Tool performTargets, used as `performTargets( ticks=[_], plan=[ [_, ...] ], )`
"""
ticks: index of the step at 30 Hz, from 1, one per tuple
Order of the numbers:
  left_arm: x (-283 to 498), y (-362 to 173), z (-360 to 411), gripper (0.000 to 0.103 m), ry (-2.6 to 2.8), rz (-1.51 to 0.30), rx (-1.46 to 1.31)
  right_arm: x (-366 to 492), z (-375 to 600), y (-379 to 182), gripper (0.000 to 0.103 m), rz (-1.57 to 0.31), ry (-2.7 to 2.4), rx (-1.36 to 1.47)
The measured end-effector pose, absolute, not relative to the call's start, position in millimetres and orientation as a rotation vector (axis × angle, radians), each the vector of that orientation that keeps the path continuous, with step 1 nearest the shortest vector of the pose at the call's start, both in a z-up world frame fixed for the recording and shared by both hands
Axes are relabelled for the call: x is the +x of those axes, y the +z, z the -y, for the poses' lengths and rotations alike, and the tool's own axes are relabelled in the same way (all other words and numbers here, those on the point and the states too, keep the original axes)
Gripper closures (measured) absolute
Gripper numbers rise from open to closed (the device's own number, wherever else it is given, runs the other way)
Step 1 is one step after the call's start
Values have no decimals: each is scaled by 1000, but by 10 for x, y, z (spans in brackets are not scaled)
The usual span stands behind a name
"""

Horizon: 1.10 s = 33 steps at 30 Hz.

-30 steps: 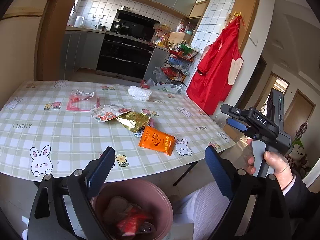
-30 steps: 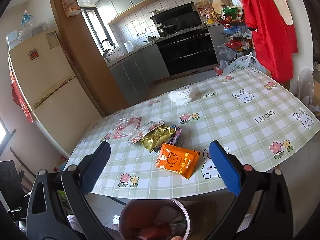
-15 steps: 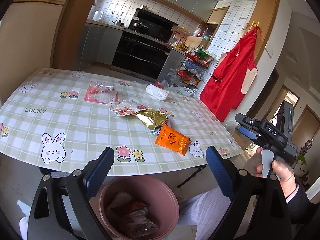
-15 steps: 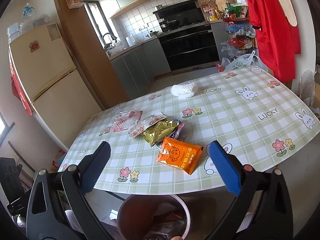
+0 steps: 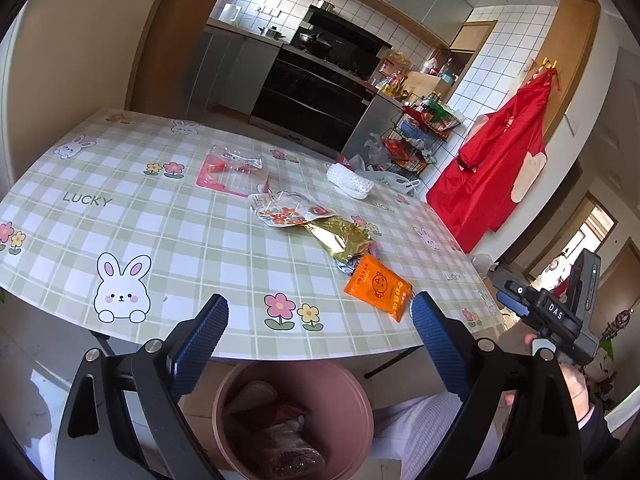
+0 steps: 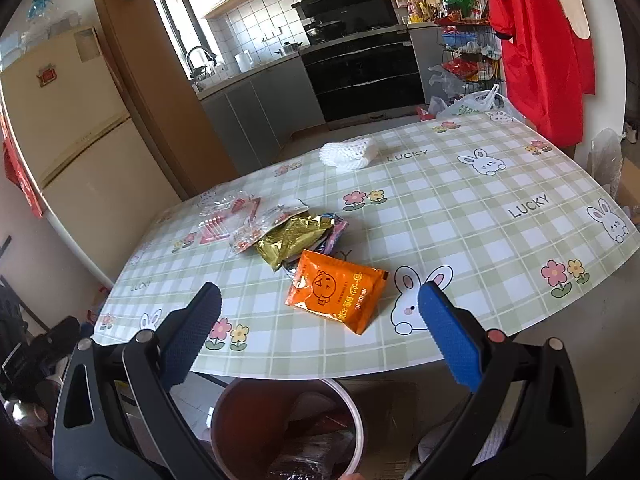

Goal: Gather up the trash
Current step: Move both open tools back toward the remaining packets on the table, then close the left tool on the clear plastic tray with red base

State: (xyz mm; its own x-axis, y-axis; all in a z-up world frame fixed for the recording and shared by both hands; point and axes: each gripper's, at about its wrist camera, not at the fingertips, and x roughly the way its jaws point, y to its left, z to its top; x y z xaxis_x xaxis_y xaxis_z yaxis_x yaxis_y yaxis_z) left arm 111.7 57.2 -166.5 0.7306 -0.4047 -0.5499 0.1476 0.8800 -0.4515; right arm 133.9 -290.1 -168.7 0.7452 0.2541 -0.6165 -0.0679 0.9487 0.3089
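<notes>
Both tools sit back off the near edge of the desk [image 6: 500, 184], above the pink bin [image 5: 294, 420], which already has wrappers in it.

Right tool [image 6: 320, 312]: jaws spread wide, nothing between them. The orange packet [image 6: 336, 294] lies straight ahead of it, just past the fingertips and centred in the gap. Flat on the desk, long axis running ahead-left to near-right, one corner pointing back toward the tool.

Left tool [image 5: 320, 322]: also wide open and empty. From here the same packet [image 5: 378, 286] lies ahead and off to the right, close to the right fingertip [image 5: 434, 340].

Judgement: right tool is the better placed; a short reach forward and down should bracket the packet across its short side.

Beyond the packet, touching or overlapping it: gold foil wrapper [image 6: 290, 240], then the clear printed bags [image 6: 240, 220]. White crumpled item [image 6: 350, 154] well beyond, alone.
</notes>
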Motion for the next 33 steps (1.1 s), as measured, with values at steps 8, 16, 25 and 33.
performTargets(
  ticks=[8,16,25,33],
  plan=[
    [1645,-1671,-696,12,-284,-720,-397,1577,2862,-1945,6,-779,166,235],
    [2558,-1797,-815,12,-245,-765,-337,1964,2844,-2211,6,-835,163,196],
    [4272,-2262,-1216,32,-161,-837,-397,2523,2932,-2445,6,-857,133,191],
    [5165,-2818,-1557,38,-66,-952,-589,2774,3042,-2573,6,-882,113,157]
  ],
)
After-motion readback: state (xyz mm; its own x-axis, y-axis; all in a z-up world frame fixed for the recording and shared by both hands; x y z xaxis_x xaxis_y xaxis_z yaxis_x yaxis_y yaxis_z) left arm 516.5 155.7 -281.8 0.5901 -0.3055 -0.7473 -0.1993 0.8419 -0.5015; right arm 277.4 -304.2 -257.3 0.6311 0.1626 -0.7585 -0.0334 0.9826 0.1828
